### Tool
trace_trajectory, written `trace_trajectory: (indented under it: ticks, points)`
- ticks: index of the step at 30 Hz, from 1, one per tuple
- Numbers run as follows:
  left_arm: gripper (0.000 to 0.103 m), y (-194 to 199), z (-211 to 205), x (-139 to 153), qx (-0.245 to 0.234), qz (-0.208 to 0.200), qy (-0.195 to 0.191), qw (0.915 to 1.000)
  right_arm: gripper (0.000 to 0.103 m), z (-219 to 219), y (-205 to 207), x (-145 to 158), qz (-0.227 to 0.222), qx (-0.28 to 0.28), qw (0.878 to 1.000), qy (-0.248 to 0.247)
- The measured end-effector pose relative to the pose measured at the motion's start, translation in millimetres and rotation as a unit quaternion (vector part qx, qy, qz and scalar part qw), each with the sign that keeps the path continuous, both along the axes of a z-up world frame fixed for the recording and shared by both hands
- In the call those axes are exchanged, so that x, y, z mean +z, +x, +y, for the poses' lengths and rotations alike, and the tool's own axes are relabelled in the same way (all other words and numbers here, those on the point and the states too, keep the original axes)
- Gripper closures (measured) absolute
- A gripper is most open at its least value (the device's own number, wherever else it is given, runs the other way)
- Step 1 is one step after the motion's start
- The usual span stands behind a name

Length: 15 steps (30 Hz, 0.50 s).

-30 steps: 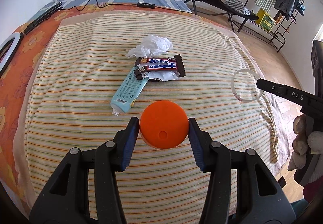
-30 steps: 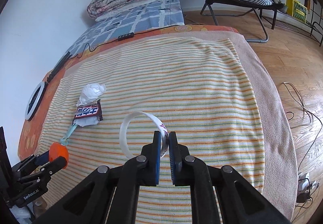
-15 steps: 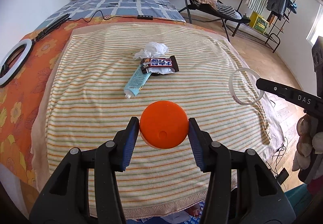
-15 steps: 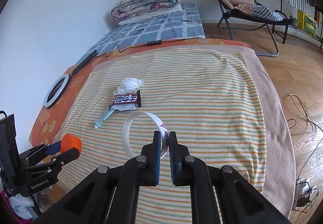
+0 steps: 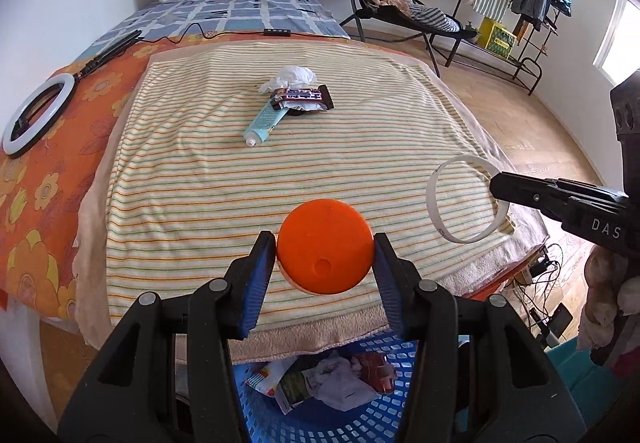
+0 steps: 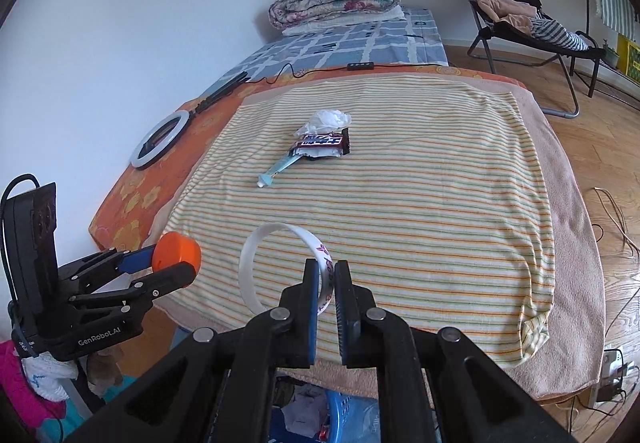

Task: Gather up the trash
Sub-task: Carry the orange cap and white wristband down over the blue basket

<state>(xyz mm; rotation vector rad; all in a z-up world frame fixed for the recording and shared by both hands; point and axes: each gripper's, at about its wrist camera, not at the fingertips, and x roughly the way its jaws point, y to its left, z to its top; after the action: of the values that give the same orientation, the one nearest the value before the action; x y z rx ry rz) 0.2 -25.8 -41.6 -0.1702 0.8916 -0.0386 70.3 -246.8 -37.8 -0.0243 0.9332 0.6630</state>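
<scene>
Right, landmark is the blue basket [image 5: 352,415] on the floor at the near edge of the bed, already holding crumpled wrappers. Beyond it, the striped towel [image 5: 224,179] covers the bed; far from the basket on that towel sit three leftovers in one cluster: a toothpaste tube [image 5: 267,120] with its nozzle toward the basket, a candy wrapper [image 5: 302,97] overlapping the tube's far end, and a crumpled tissue [image 5: 294,76] just behind that. Your left gripper [image 5: 326,255] is pinching an orange lid [image 5: 325,245] by its rim on both sides, roughly above the basket's far edge. Your right gripper [image 6: 327,293] is pressed nearly together on the thin wall of a white ring [image 6: 280,267], hanging over the towel's near edge, just short of the basket. Handling, my read: lid is rigid, light plastic with a smooth rim, so it could slip; the rim-to-rim hold suits it. Ring looks thin and flexible, weighs next to nothing; the single-wall pinch is fine. For the leftovers: tube by mid-body, wrapper by a crimped end, tissue anywhere.
</scene>
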Motion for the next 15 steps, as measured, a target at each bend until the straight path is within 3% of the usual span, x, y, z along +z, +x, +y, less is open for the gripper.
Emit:
trace_trajectory:
  ticks: [15]
  points:
    - [0.053, -58, -10, -46, -0.012, 0.046, -0.01, 0.9988, 0.097, 8, -76, -35, 0.02, 0.063, 0.998, -0.021]
